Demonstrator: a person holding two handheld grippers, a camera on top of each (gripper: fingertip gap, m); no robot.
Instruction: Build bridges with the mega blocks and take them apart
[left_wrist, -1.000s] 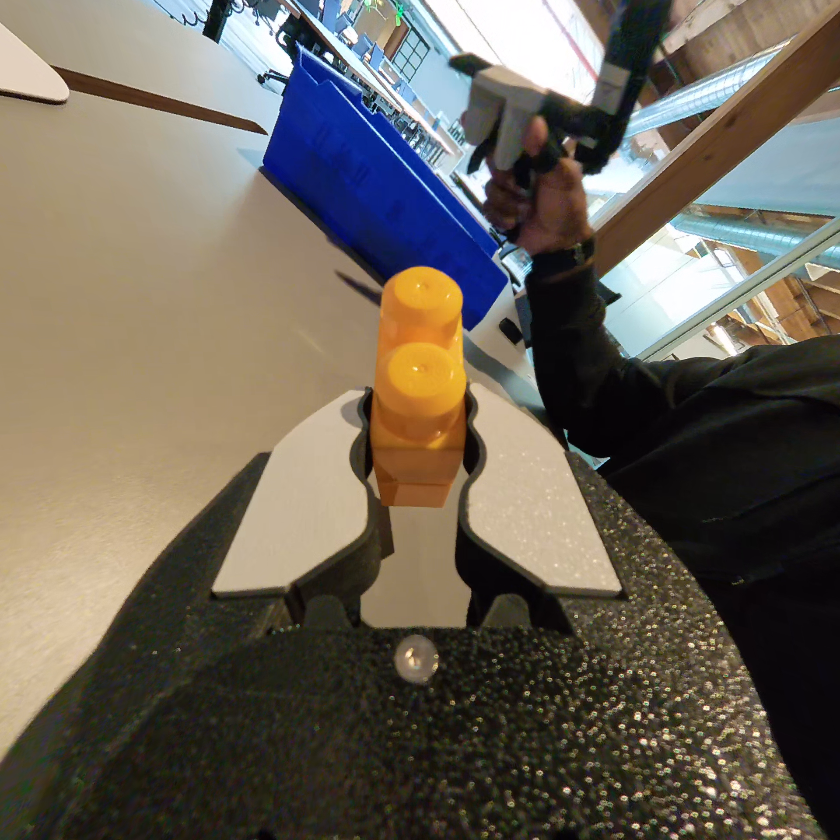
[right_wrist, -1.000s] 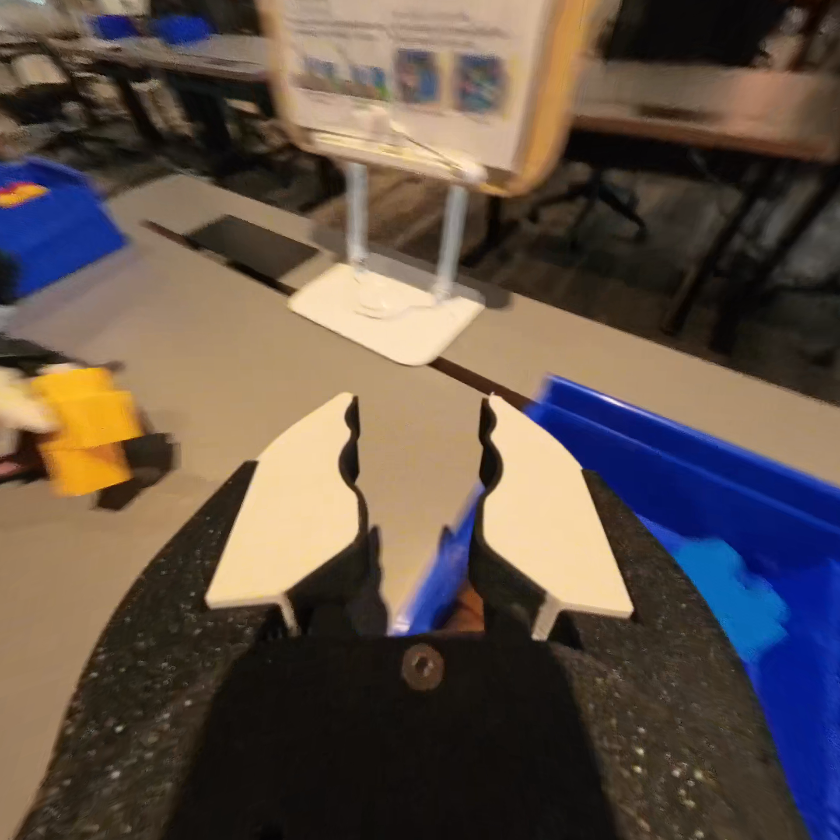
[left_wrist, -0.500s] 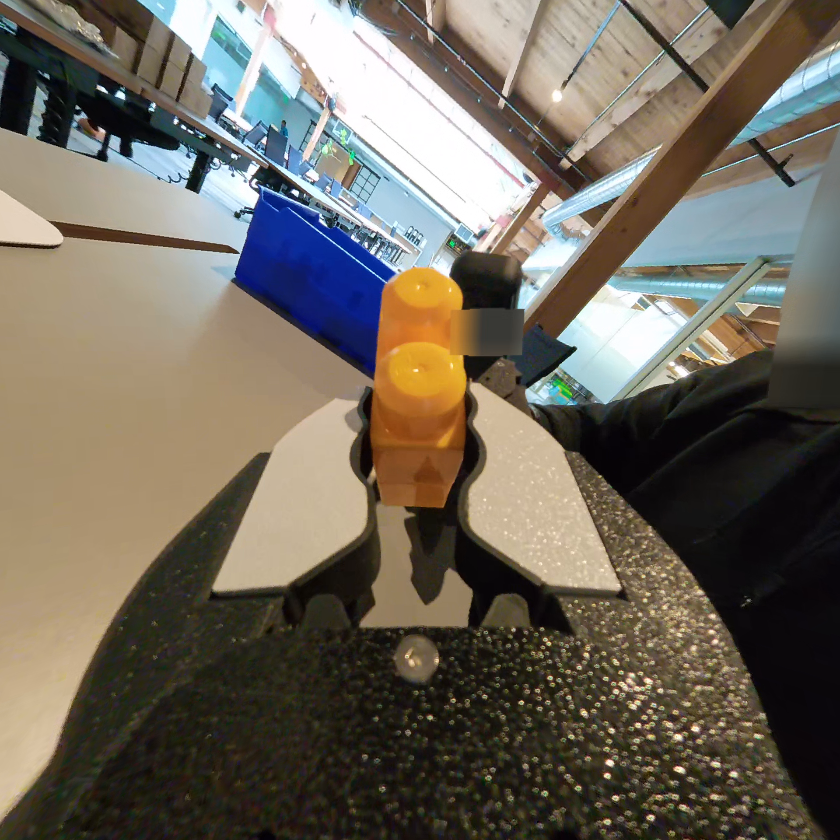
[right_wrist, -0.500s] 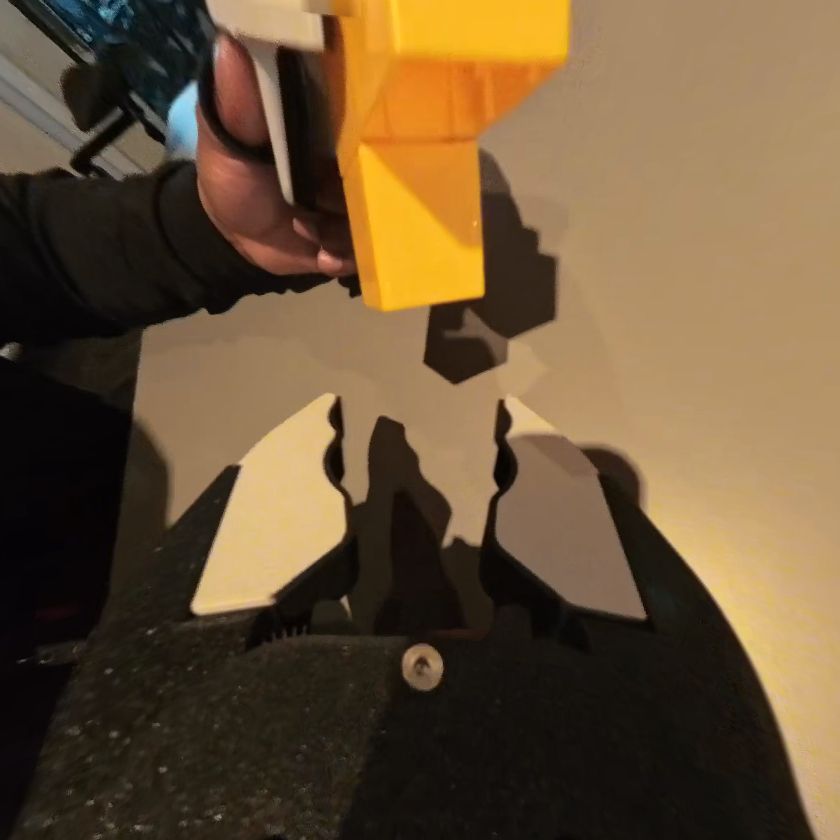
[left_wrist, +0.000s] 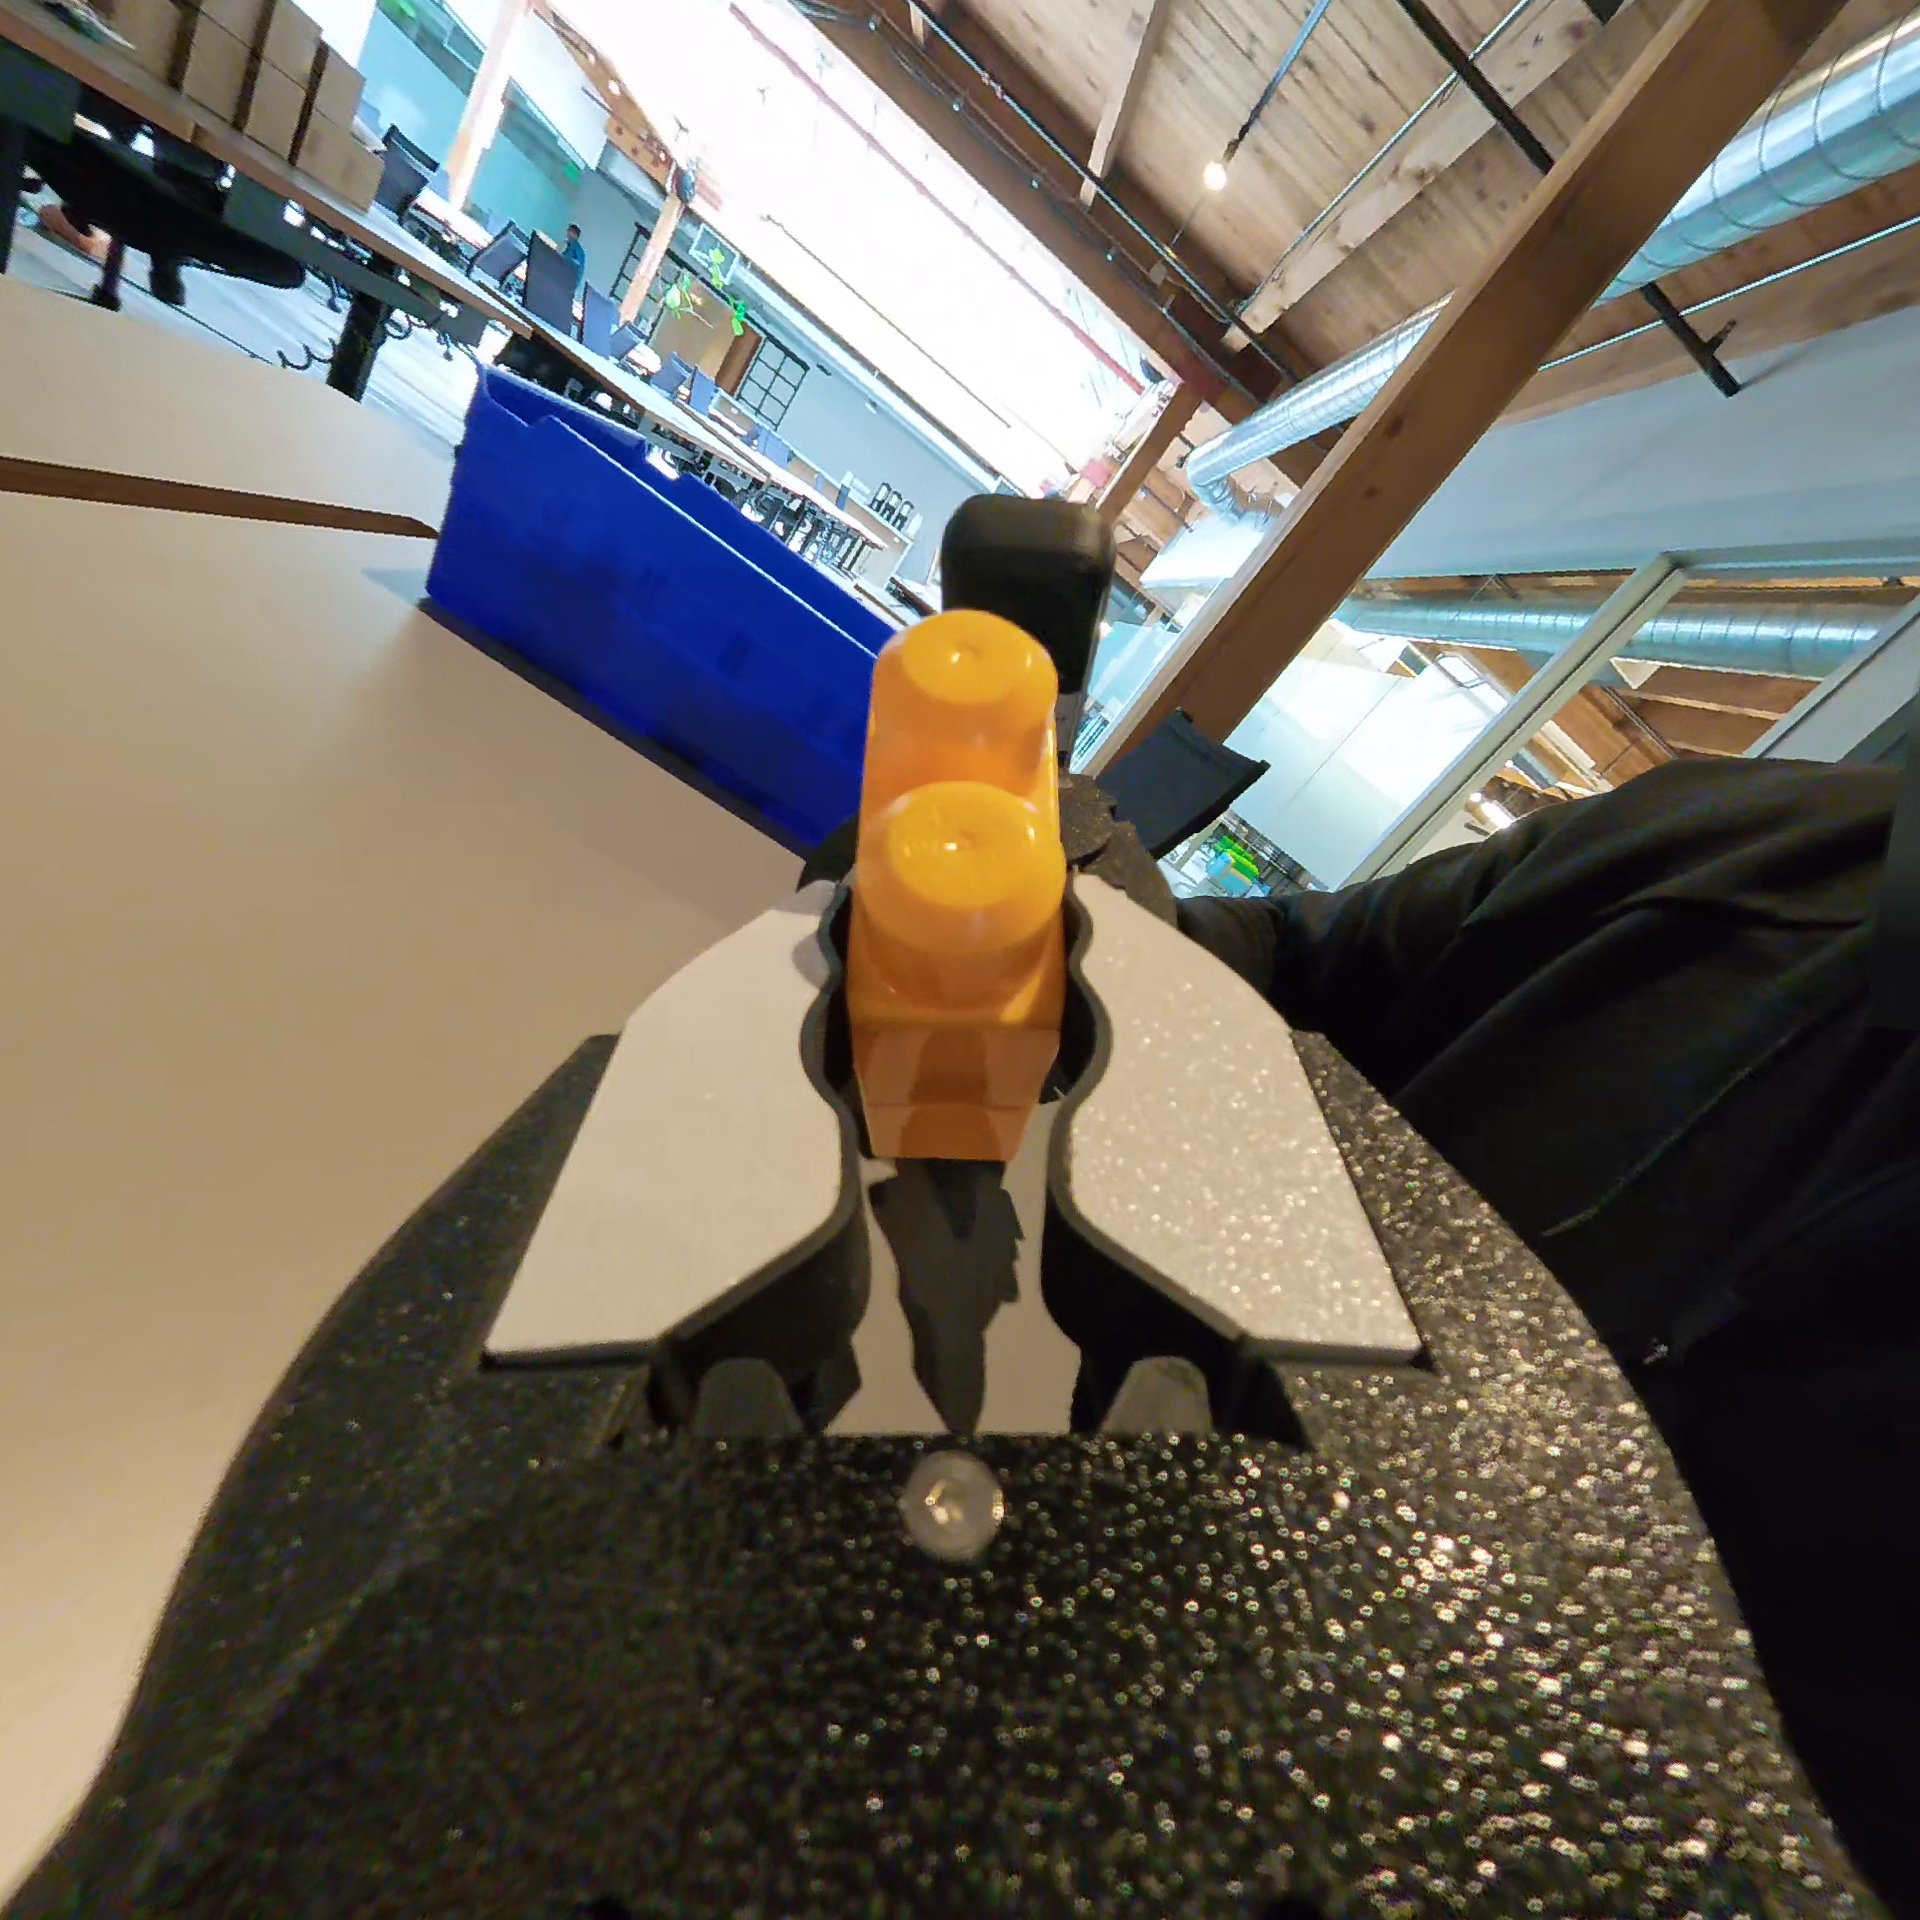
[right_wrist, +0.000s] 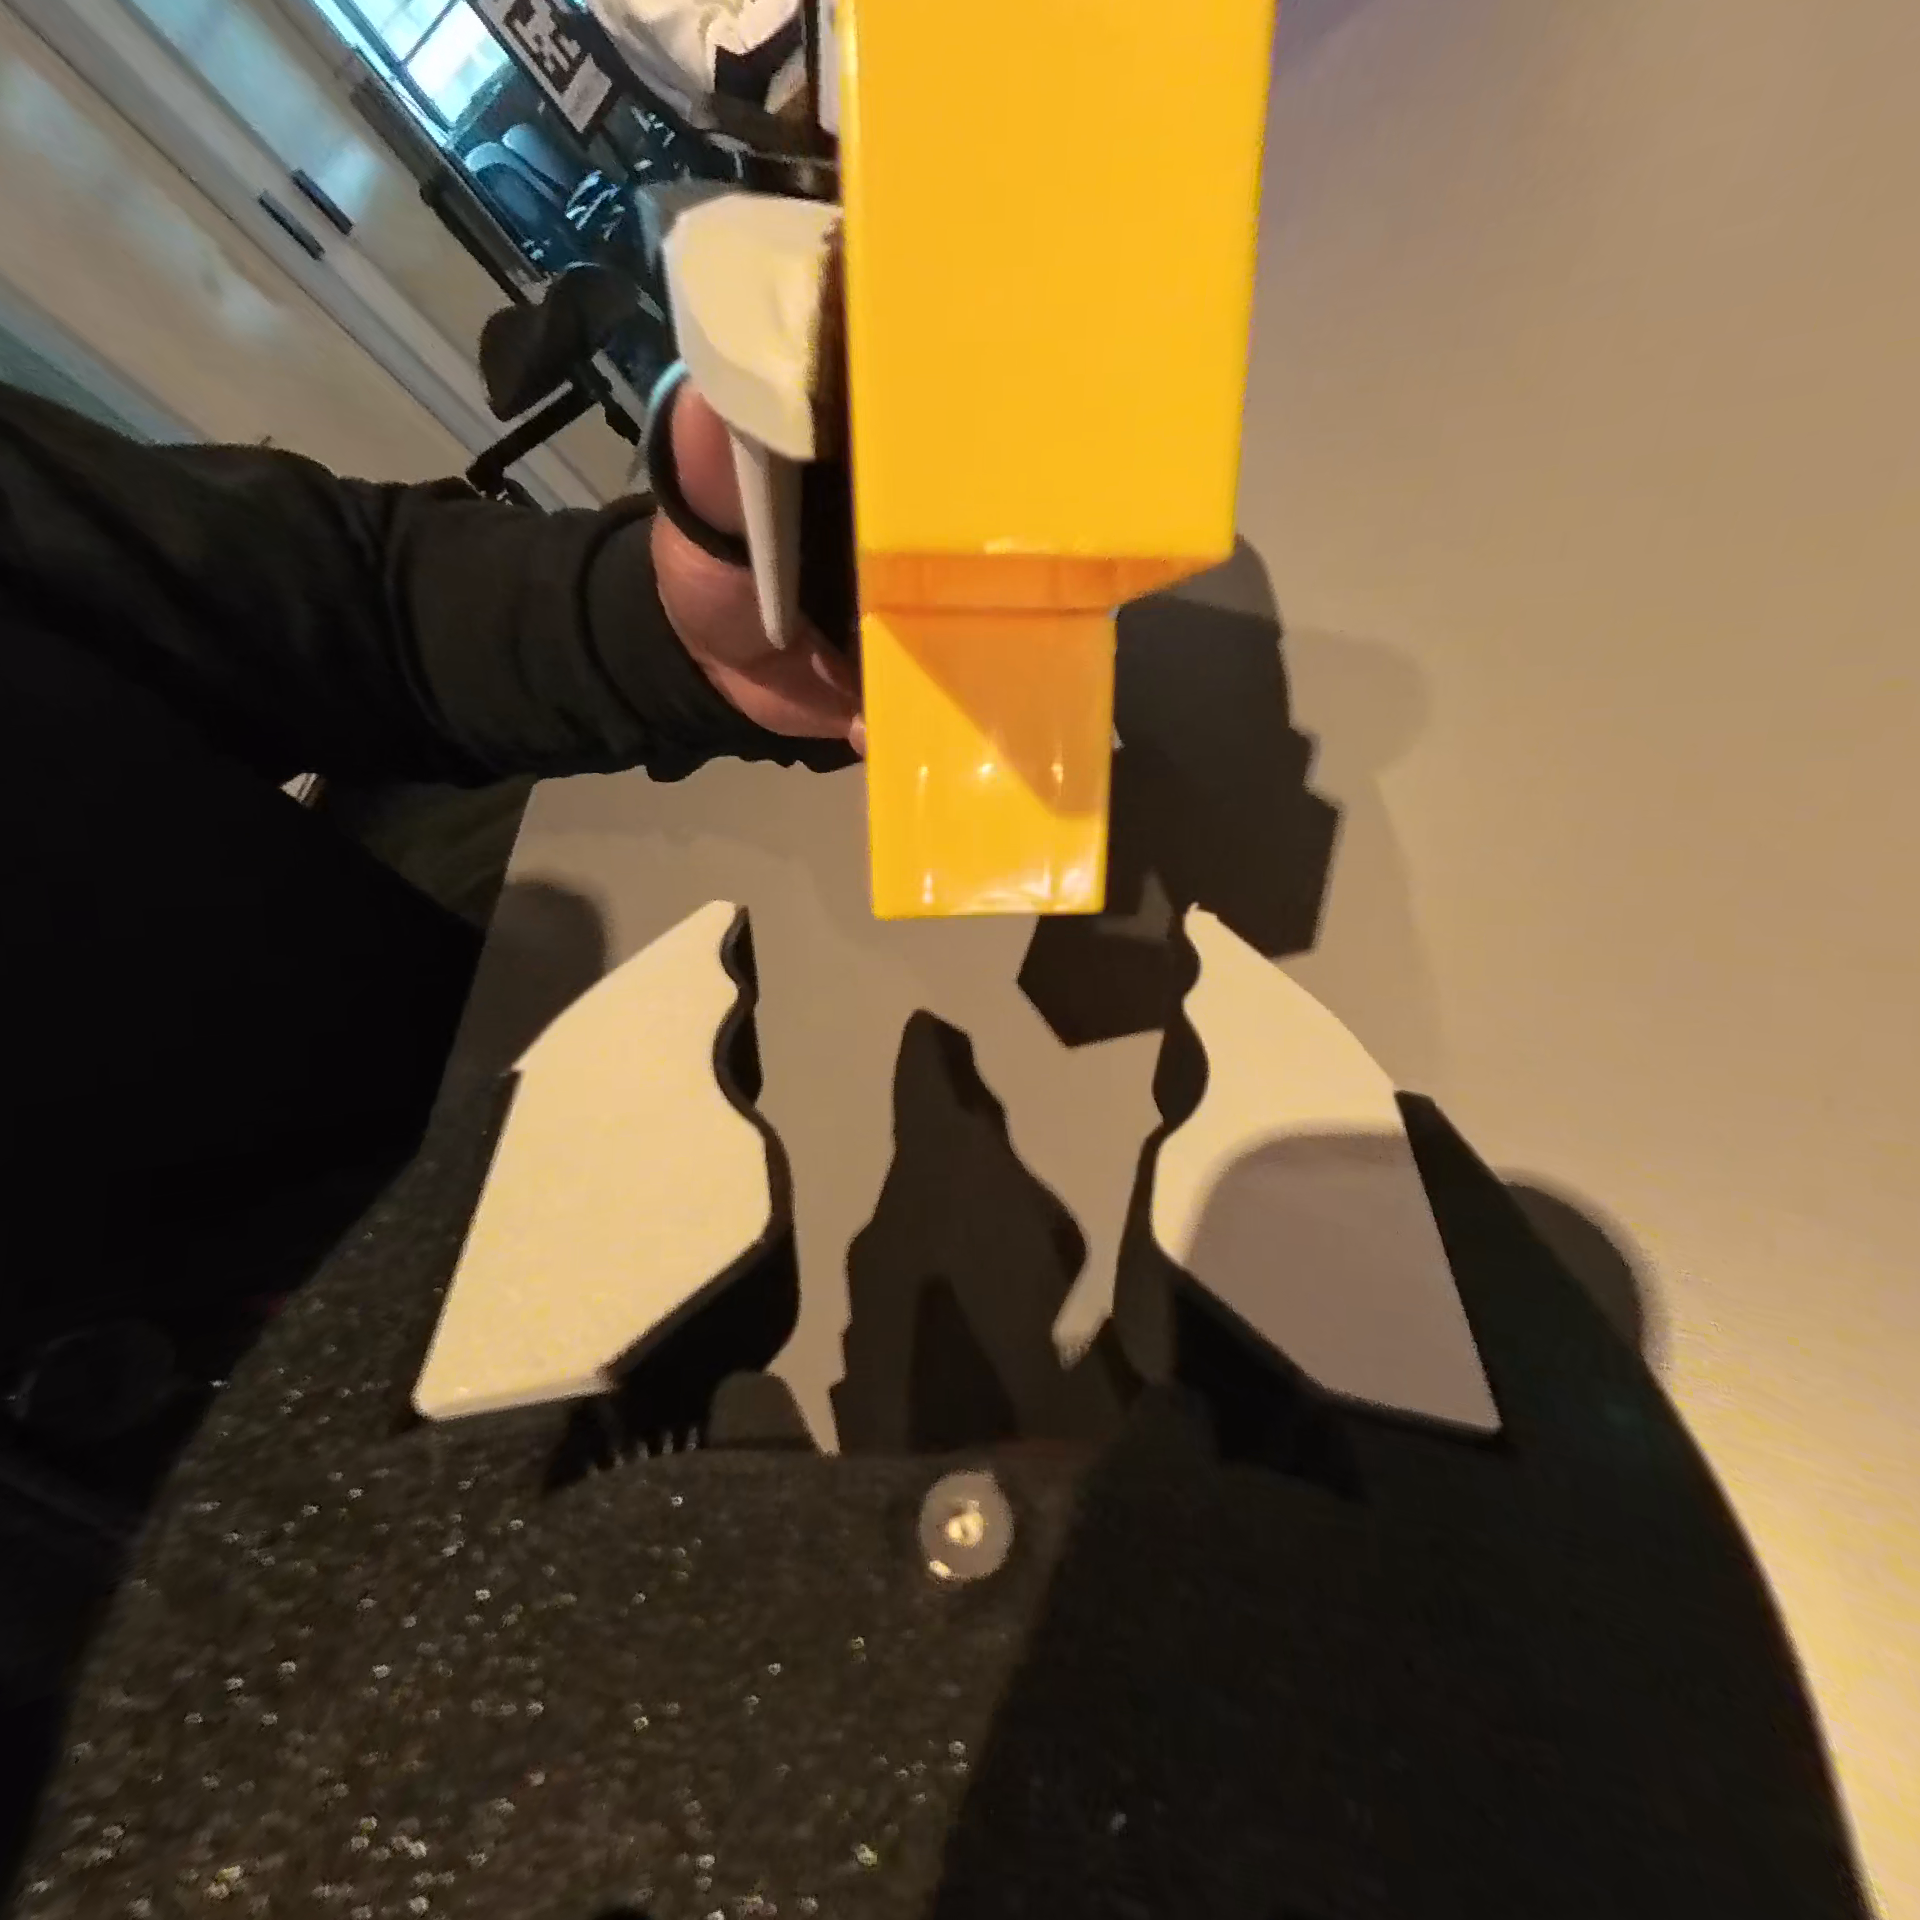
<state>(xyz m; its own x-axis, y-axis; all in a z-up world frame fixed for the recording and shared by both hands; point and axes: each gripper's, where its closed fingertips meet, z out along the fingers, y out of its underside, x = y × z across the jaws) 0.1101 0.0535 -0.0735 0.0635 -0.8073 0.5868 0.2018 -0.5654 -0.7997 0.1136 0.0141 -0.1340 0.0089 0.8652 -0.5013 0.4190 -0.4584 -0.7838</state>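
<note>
Right wrist view showed your right gripper (right_wrist: 961, 1023) spread empty just beneath the yellow block stack (right_wrist: 1049, 416); your left gripper (left_wrist: 956, 997) clamped it. Best close squarely on its lower block.

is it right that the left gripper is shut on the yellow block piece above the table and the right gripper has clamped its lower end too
Not quite. The left gripper is shut on the yellow block piece, but the right gripper is open: in the right wrist view its fingers sit apart just short of the piece's lower end, not touching it, above the table.
</note>
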